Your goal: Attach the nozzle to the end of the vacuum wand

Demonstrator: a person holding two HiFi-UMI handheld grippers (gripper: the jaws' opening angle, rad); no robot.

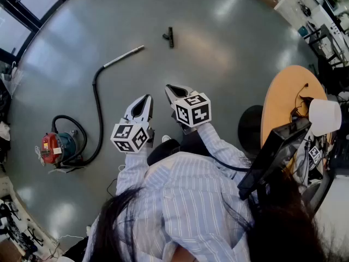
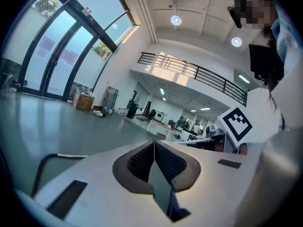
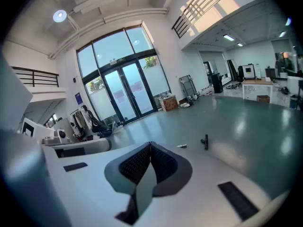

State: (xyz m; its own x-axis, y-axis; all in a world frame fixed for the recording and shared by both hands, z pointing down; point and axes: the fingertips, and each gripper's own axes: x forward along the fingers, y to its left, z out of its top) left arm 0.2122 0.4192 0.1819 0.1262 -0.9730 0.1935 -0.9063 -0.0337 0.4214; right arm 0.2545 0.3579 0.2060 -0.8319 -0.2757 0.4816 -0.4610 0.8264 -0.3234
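Note:
On the grey floor far ahead of me lies a small black nozzle (image 1: 170,37), also seen in the right gripper view (image 3: 205,141). Left of it rests the silver wand (image 1: 124,56), joined to a black hose (image 1: 98,108) that curves back to a red and teal vacuum (image 1: 57,148). The wand's tip (image 3: 181,146) peeks over the right gripper's body. I hold both grippers in the air, well short of these parts. My left gripper (image 1: 146,98) (image 2: 154,143) is shut and empty. Beside it my right gripper (image 1: 170,88) (image 3: 150,144) is shut too, holding nothing.
A round wooden table (image 1: 283,100) stands at my right with a dark screen (image 1: 272,152) and a white lampshade (image 1: 325,116) by it. Tall glass doors (image 3: 128,91) and a cardboard box (image 3: 168,102) are far off. Grey floor surrounds the vacuum parts.

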